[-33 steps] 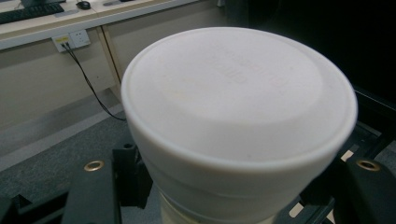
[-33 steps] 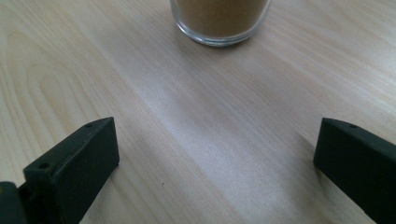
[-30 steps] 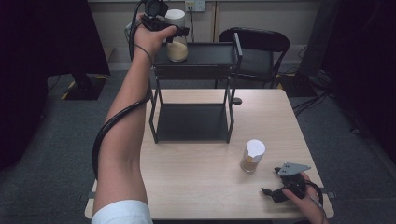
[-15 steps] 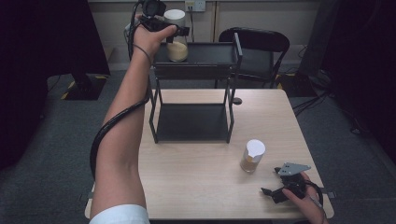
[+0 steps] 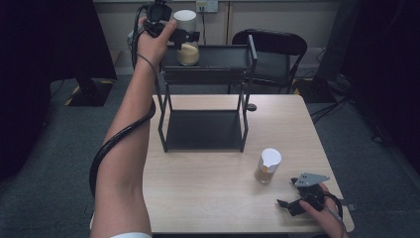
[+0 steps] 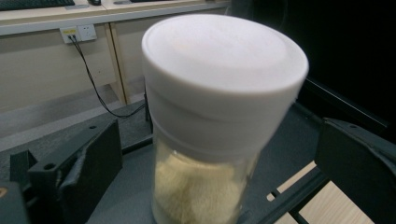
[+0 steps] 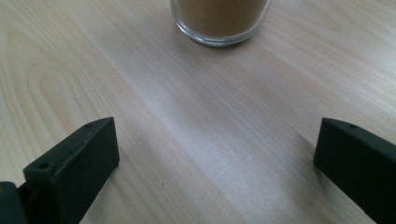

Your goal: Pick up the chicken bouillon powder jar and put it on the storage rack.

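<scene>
Freed white-lidded jar [image 6: 210, 135] of pale powder

The jar [image 6: 205, 140] was made of clear shiny glass, capped with a smooth matt white plastic lid [image 6: 224, 60]. The table [image 7: 196, 121] was made of pale smooth wood. The rack [image 5: 205, 64] was made of matt black metal.

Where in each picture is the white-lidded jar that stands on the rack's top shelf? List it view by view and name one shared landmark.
High view: jar at top centre-left, on the rack's top shelf, between the left gripper jaws.
Left gripper view: jar in the centre, jaws clear on either side.
Right gripper view: a different jar, on the table.
Shared landmark: the black top shelf.
</scene>
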A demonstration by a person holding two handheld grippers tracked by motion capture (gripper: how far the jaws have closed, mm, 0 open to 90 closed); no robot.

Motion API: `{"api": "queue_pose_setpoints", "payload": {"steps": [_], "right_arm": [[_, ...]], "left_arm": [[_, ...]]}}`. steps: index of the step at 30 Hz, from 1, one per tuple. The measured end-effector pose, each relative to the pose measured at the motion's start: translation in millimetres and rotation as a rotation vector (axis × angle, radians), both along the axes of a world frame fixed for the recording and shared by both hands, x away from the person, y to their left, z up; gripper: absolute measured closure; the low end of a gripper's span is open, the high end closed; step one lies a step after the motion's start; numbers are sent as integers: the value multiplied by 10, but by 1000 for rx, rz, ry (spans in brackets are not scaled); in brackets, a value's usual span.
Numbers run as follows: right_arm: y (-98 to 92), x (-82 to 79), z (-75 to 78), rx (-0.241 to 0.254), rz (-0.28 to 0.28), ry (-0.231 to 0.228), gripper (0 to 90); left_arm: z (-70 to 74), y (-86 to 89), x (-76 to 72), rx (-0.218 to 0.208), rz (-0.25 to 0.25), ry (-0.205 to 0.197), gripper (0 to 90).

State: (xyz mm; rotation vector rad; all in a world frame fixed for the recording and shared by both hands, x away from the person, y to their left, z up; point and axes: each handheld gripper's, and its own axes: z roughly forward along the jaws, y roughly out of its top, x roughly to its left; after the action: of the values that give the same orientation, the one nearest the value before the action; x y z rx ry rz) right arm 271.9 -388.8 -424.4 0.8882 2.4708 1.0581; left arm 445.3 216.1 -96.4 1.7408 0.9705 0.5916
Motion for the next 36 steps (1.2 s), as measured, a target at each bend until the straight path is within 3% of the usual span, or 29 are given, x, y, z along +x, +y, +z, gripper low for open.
{"api": "queue_pose_setpoints", "payload": {"steps": [15, 36], "right_arm": [[1, -2, 0, 0, -1, 0, 0], [1, -2, 1, 0, -1, 1, 0]], "left_arm": [[-141, 59, -219, -25, -7, 8, 8], [-410, 66, -349, -32, -44, 21, 11]]}}
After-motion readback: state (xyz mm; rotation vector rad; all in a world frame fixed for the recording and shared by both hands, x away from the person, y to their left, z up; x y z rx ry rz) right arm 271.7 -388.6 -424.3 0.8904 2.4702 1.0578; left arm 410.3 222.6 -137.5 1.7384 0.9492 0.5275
